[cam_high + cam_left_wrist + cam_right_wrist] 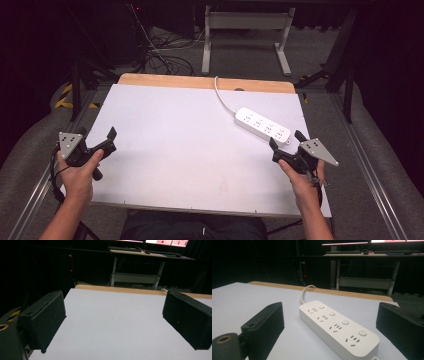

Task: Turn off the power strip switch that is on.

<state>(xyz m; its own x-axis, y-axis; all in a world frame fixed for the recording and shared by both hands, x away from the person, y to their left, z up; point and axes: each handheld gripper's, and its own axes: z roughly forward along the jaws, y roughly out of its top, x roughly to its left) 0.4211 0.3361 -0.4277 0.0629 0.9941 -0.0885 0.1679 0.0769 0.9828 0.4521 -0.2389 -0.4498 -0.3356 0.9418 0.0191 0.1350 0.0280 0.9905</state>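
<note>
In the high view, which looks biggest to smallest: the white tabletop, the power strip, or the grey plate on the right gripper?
1. White tabletop, by far.
2. Power strip.
3. Grey plate on the right gripper; it sits nearer the camera, yet looks smaller than the strip.

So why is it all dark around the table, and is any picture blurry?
High view: light falls on the white table, the floor beyond stays dim. Right gripper view: the power strip is sharp, the near jaws soft. Left gripper view: dark background, grainy jaws.

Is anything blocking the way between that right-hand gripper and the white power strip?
Nothing visible does. The right gripper hovers open just short of the power strip, and the white table between them is bare.
</note>
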